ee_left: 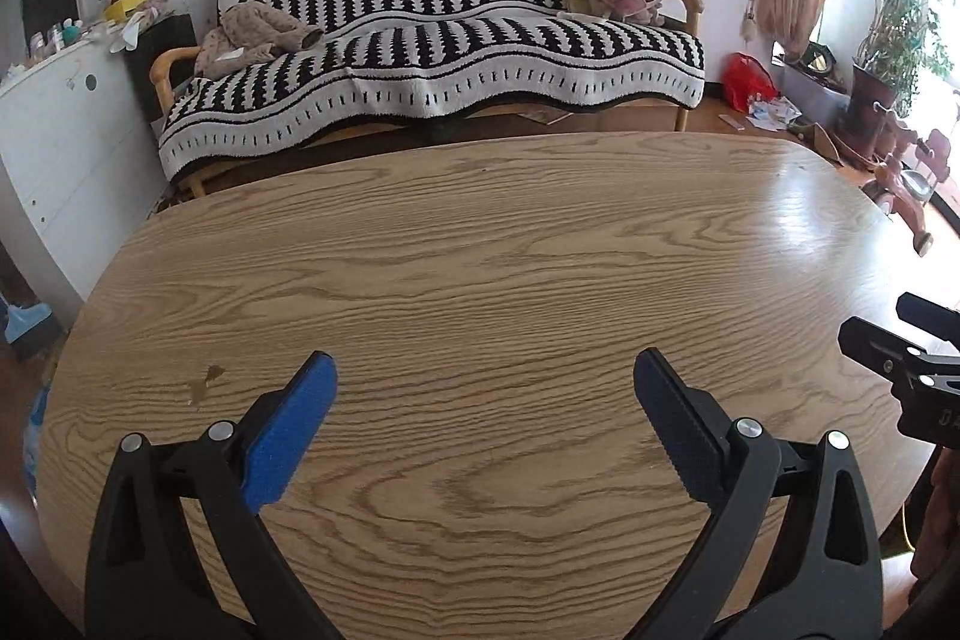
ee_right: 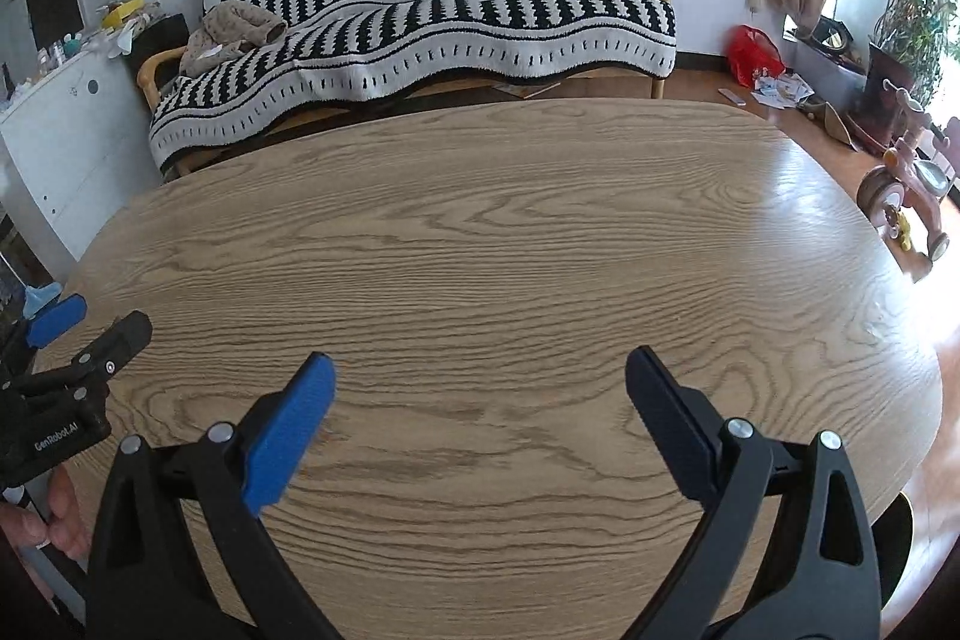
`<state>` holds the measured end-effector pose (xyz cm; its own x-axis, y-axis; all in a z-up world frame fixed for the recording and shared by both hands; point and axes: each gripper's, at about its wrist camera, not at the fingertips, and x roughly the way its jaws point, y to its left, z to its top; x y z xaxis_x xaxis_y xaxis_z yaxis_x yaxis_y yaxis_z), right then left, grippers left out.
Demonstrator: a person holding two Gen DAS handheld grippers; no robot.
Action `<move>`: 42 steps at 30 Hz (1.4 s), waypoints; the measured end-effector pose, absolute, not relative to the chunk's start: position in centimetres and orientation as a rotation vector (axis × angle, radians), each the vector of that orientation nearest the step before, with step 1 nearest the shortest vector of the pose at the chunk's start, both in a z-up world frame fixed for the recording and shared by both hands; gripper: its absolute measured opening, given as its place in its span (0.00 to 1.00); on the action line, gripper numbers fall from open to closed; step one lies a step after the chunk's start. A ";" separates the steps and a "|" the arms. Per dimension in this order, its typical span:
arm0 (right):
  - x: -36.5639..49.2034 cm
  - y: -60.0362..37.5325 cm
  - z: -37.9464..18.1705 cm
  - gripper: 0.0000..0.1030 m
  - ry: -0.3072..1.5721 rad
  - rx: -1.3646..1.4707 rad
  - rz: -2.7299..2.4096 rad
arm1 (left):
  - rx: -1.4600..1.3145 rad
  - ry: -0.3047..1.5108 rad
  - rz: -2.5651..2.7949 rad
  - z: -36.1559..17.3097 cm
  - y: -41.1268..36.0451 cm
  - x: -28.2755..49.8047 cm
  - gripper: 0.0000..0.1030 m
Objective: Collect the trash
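**Both grippers spread over a wooden table**

Here, through the left wrist camera, I see my left gripper hovering over the oval wooden table, its jaws spread wide and holding nothing. A small brown stain marks the wood beside its blue pad. Scraps of paper trash lie on the floor by a red bag.

Through the right wrist camera, my right gripper likewise has its jaws spread wide, with nothing between them. The sofa stands beyond the table.

Wood-grain table, smooth and shiny near the window side. Behind the table, sofa under a soft woolly black-and-white cloth. Black matt plastic left gripper with rough blue pads and shiny metal pins.
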<state>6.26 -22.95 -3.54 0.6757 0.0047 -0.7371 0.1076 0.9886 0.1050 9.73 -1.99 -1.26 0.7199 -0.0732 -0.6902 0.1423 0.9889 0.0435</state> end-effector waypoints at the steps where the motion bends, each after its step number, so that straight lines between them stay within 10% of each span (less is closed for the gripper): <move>1: 6.1 -23.0 -3.6 0.91 0.827 0.145 -0.058 | 0.099 0.757 -0.119 -1.3 -2.1 9.5 0.93; 42: 5.6 -24.8 -3.3 0.91 0.824 0.143 -0.068 | 0.129 0.753 -0.143 -1.5 -3.5 8.8 0.93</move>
<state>5.64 -24.78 -3.33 0.6776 -0.0050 -0.7354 0.1158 0.9882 0.1000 8.82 -3.46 -1.50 0.7208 -0.0828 -0.6882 0.1750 0.9824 0.0651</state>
